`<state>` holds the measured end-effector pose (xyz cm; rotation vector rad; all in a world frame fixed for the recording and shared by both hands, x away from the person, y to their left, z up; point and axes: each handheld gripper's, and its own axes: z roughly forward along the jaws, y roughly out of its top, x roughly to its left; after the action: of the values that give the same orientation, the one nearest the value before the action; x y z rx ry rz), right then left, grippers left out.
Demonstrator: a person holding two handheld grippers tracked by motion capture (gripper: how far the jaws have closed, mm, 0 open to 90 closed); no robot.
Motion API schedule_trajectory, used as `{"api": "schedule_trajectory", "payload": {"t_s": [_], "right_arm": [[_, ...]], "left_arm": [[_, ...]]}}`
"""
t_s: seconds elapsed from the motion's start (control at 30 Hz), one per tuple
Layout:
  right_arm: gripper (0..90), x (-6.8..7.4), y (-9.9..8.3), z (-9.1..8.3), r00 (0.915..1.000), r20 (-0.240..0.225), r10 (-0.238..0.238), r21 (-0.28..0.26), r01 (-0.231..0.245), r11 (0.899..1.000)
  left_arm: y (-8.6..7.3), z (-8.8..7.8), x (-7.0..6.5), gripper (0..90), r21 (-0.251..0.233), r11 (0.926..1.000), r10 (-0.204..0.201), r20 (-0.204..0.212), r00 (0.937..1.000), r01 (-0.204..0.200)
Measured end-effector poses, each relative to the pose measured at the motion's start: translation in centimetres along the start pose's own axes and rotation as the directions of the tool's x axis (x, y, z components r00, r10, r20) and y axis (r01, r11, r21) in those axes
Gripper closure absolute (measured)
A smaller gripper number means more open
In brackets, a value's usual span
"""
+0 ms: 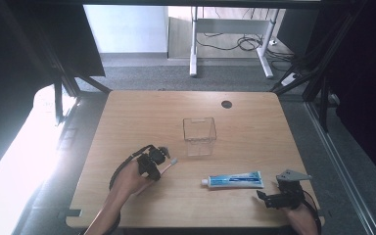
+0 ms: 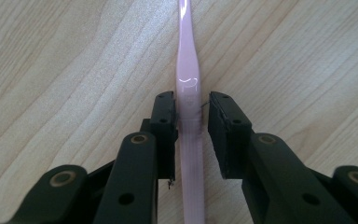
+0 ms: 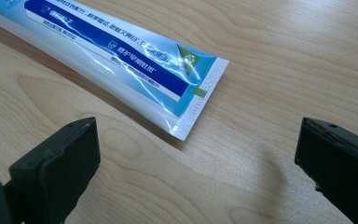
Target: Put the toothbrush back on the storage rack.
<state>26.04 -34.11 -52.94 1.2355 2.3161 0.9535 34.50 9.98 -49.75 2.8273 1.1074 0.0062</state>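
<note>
Your left gripper (image 2: 190, 121) straddles the handle of the slim pink plastic toothbrush (image 2: 188, 84). In the left gripper view one pad touches the handle's side while the other stands just off it with a thin gap, so the jaws are narrow but not clamped: the brush is released between them, lying on the light wooden table (image 1: 127, 117). Its long axis runs straight along the jaws; in the high view the gripper (image 1: 162, 155) sits toward the table's near left corner and the brush's white head (image 1: 174, 161) points right, toward the clear square plastic container (image 1: 199, 135) near the table's middle.

Your right gripper (image 3: 196, 154) stands wide open, holding nothing, by the near right corner. Just beyond its jaws lies the crimped end of the blue and white toothpaste tube (image 3: 121, 60), lying parallel to the near edge, cap toward the left.
</note>
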Motion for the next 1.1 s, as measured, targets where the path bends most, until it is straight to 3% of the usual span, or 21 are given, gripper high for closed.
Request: {"api": "schedule_trajectory", "payload": {"t_s": [0.43, 0.63, 0.8, 1.1], "right_arm": [[0.4, 0.0, 0.0, 0.0, 1.0000, -0.001, 0.000, 0.002, 0.000, 1.000], [0.5, 0.0, 0.0, 0.1, 1.0000, -0.002, 0.002, 0.003, -0.002, 1.000], [0.5, 0.0, 0.0, 0.1, 1.0000, -0.003, 0.000, 0.002, 0.000, 1.000], [0.5, 0.0, 0.0, 0.1, 1.0000, -0.003, 0.001, -0.001, -0.001, 1.000]], "left_arm": [[0.9, 0.2, 0.1, 79.1, 0.052, 0.9986, -0.001, 0.011, 0.9999, 0.001], [0.7, -0.2, 0.2, 79.3, -0.003, 0.9998, -0.018, 0.036, 0.9992, 0.018], [0.3, -0.8, 0.3, 79.3, -0.031, 0.9995, 0.000, 0.047, 0.9989, 0.002], [-0.2, -2.0, 0.5, 79.3, -0.100, 0.9949, -0.005, 0.077, 0.9970, 0.013]]}}
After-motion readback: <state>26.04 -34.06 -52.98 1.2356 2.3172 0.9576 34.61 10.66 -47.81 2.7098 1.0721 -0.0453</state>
